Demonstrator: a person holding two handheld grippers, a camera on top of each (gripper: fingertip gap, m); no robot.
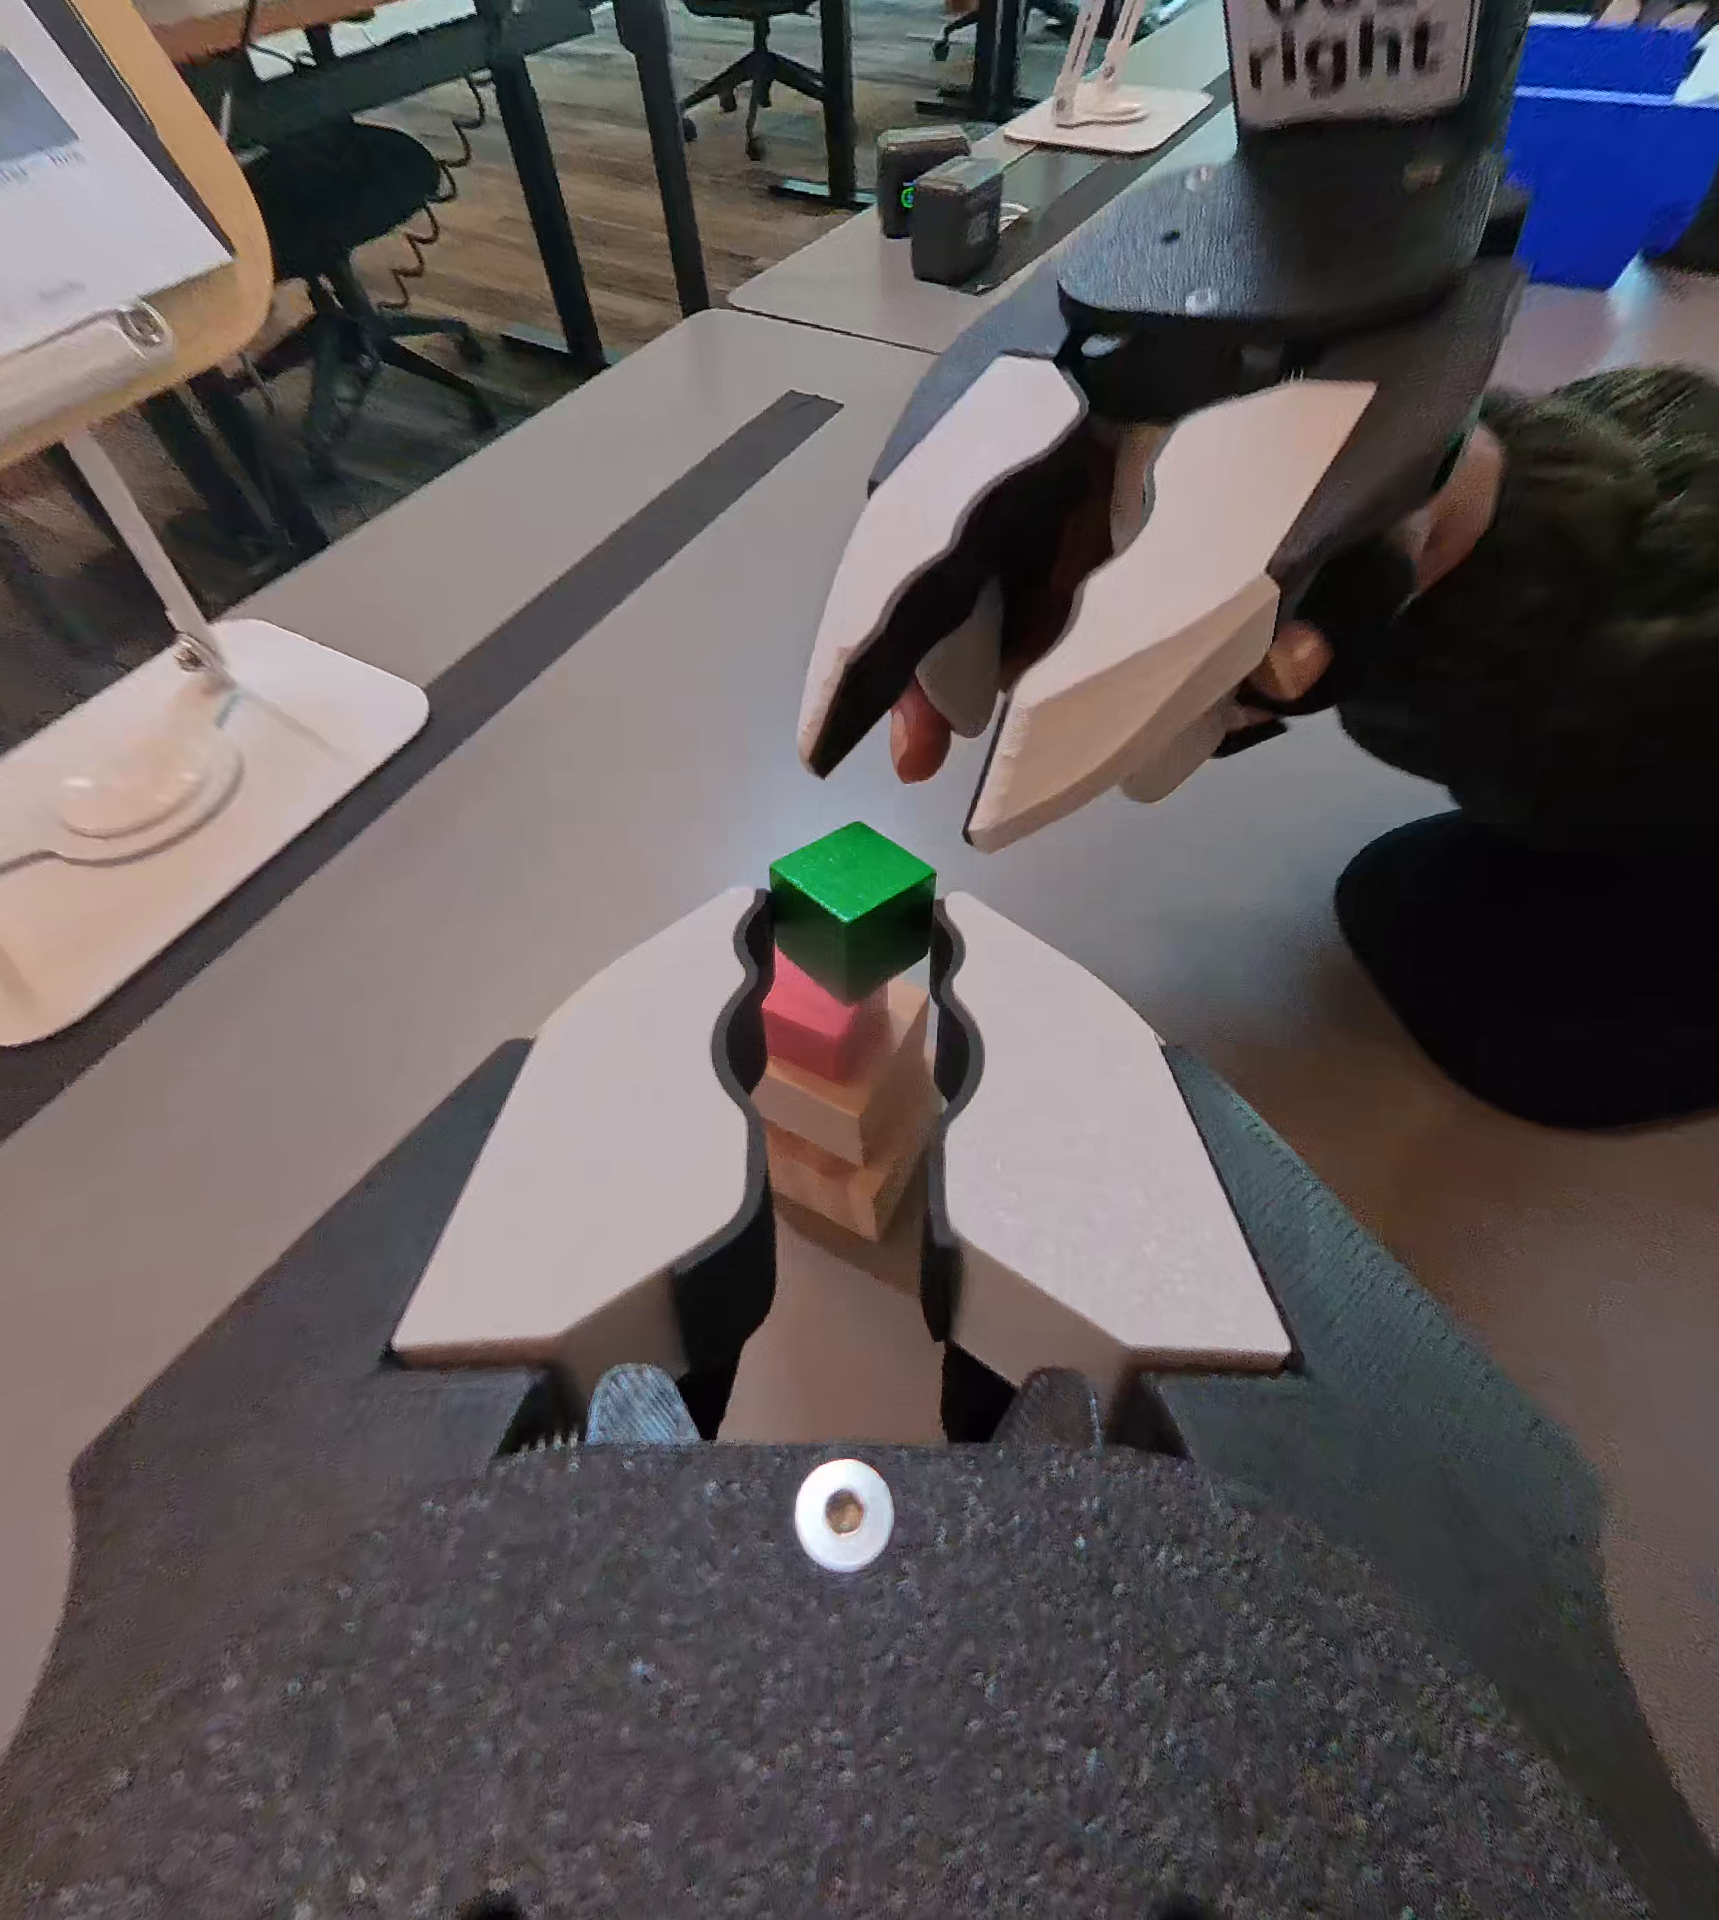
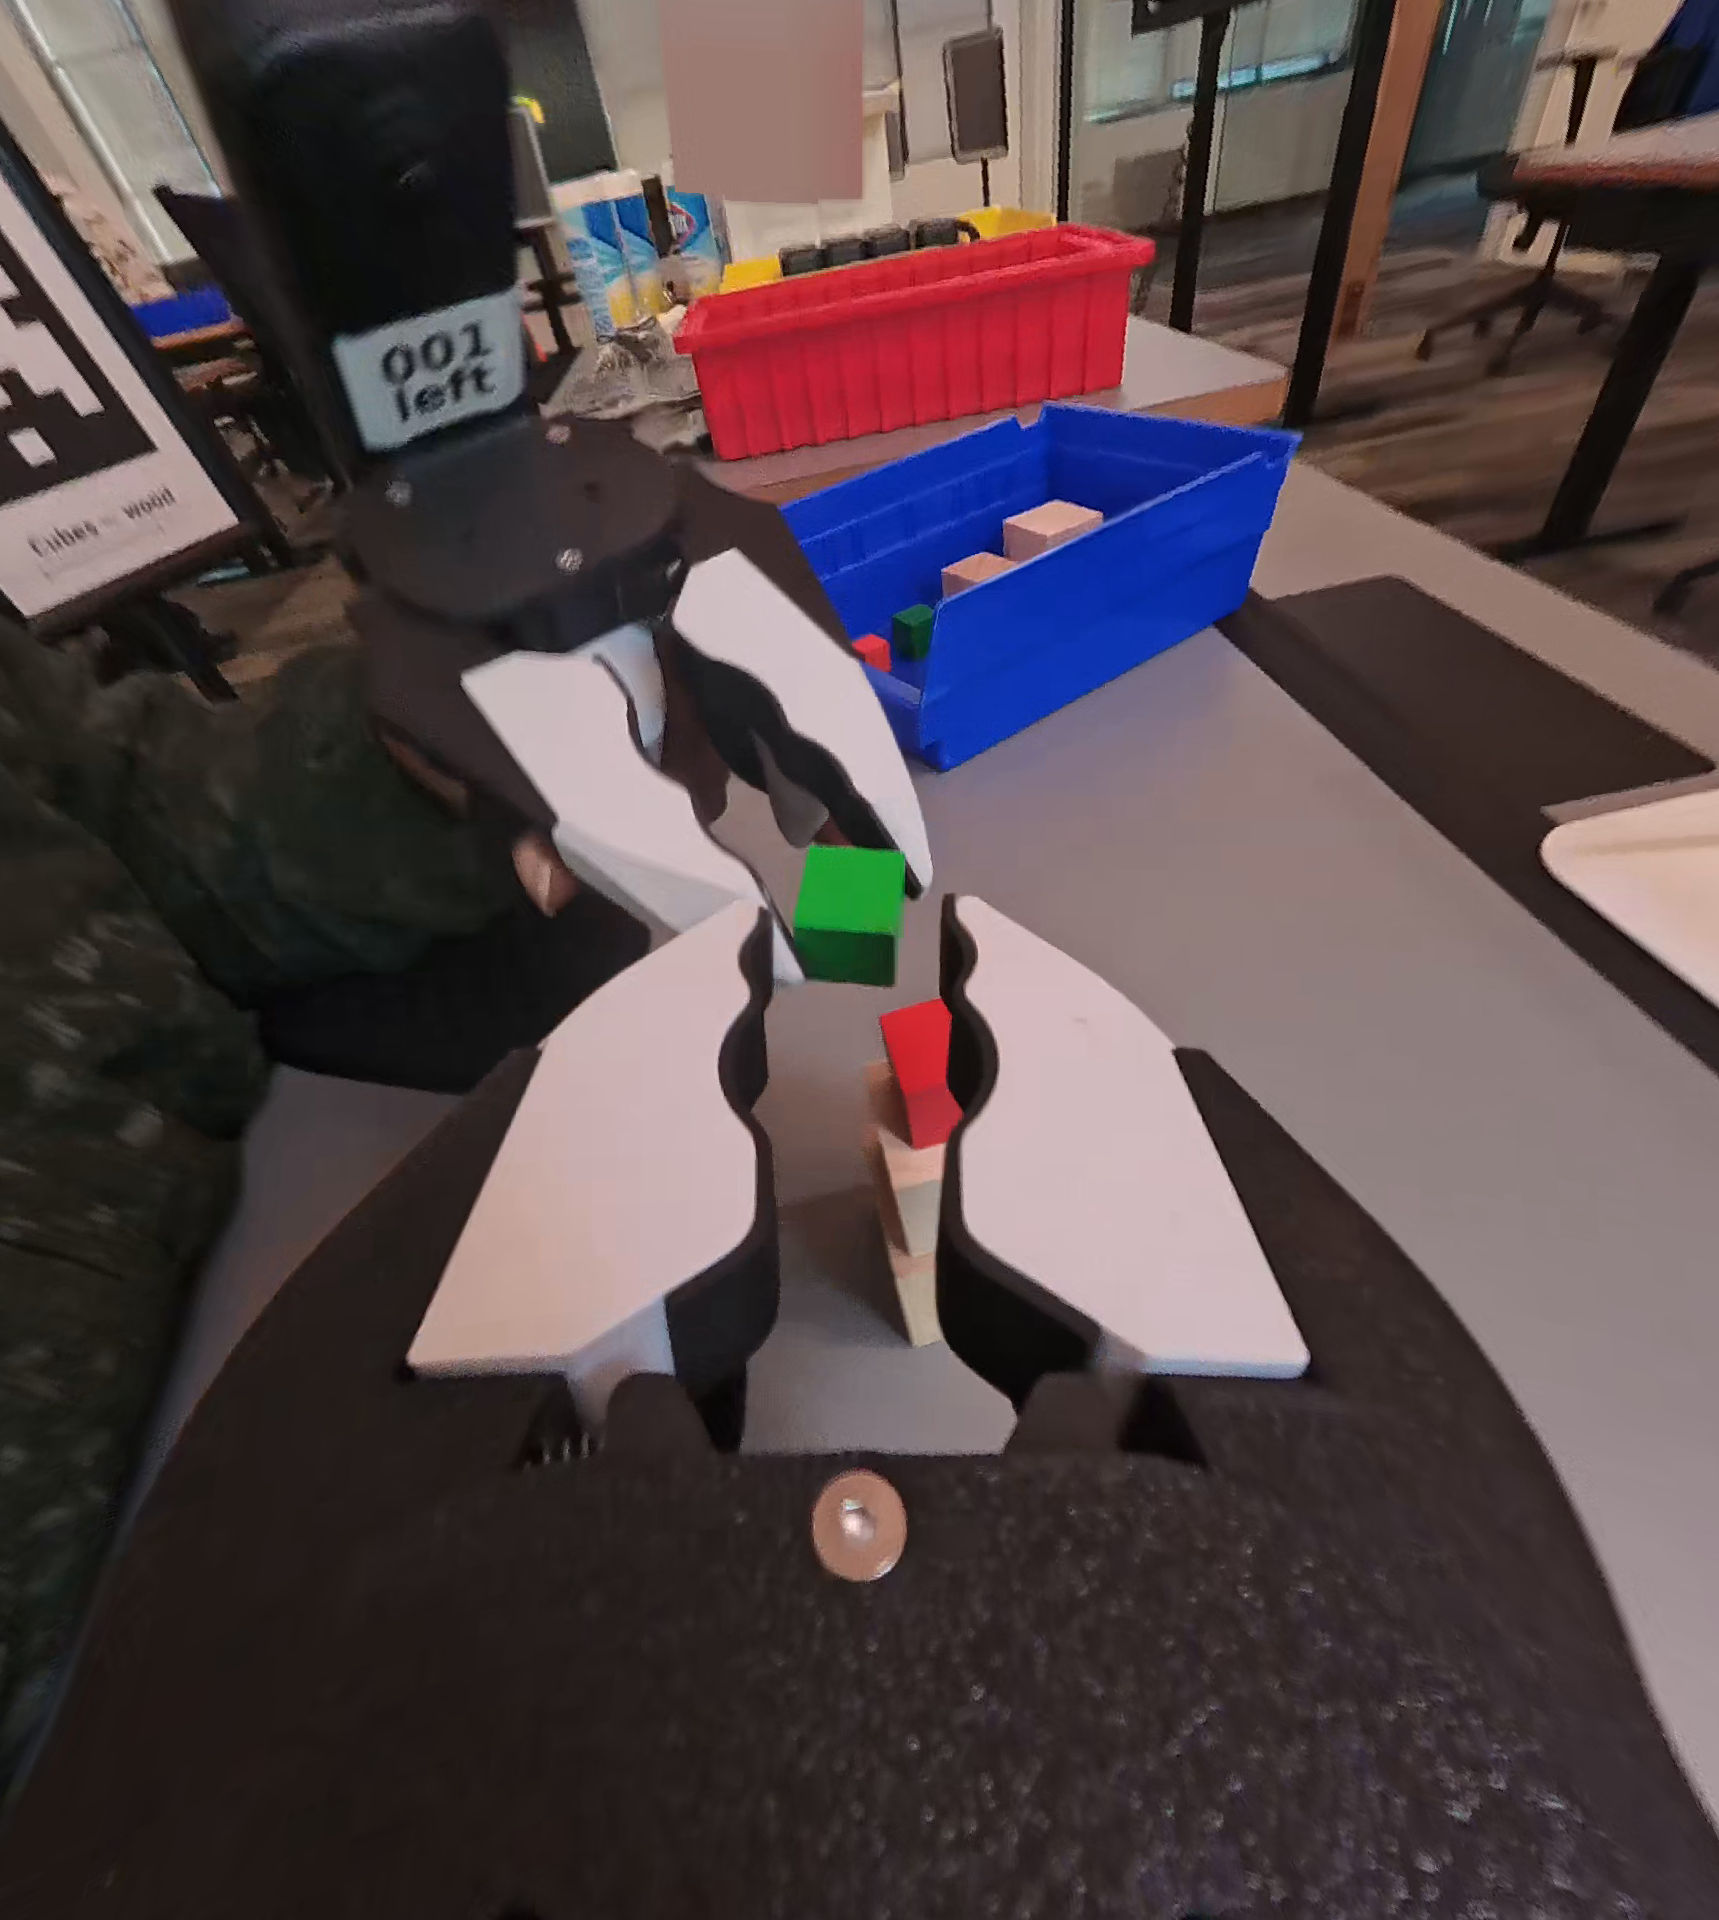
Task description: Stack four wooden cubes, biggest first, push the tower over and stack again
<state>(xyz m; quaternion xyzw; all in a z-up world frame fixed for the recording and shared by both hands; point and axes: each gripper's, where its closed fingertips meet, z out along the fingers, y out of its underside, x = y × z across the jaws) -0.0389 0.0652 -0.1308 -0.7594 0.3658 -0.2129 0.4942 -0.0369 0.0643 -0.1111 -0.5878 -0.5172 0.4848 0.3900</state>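
While the left gripper [image 1: 850,914] clamps the green cube [image 1: 850,899], only the right wrist view shows it clear of the red cube [image 2: 922,1070] — right gripper [image 2: 850,935] open.

In the right wrist view the right gripper's far finger [image 2: 1063,1164] covers part of the red cube [image 2: 922,1070] and the plain wooden cubes [image 2: 912,1247] under it. The sign [image 2: 13,353] at far left is cut off by the edge, and the left gripper [image 2: 834,883] is smeared by blur, so its pad contact with the green cube [image 2: 850,914] is unclear there

Grey tables [image 1: 543,665] stood over wood-plank flooring [image 1: 626,177]; black office chairs [image 1: 356,208] and dark desk legs [image 1: 543,187] filled the far side.
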